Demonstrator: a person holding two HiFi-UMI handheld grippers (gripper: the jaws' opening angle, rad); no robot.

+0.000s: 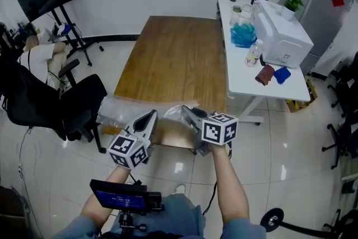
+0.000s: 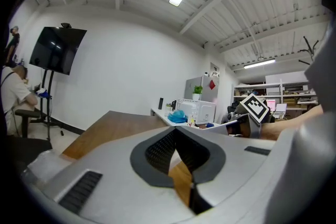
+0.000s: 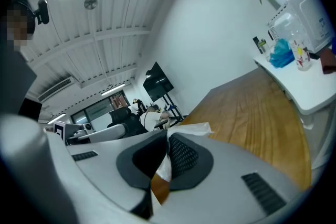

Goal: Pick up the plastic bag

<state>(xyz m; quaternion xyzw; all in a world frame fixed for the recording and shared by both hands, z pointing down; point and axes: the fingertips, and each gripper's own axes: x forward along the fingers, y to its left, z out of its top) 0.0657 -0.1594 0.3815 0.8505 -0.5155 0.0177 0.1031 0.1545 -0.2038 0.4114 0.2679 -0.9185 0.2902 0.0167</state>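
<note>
Plastic bag (image 1: pixel 118 107) lies along the wooden surface's (image 1: pixel 173 59) near edge. The right gripper (image 1: pixel 191 116) pinches a fold of it. The left gripper (image 1: pixel 150 118) hovers over it, jaws together.

plastic bag (image 1: pixel 120 109): clear glossy crinkled film | table (image 1: pixel 173 59): satin wood grain | floor (image 1: pixel 279 165): glossy tile

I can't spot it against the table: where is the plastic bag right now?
In the head view the plastic bag lies along the wooden table's near edge, centre-left, with its right end pinched in the right gripper's shut jaws.
</note>
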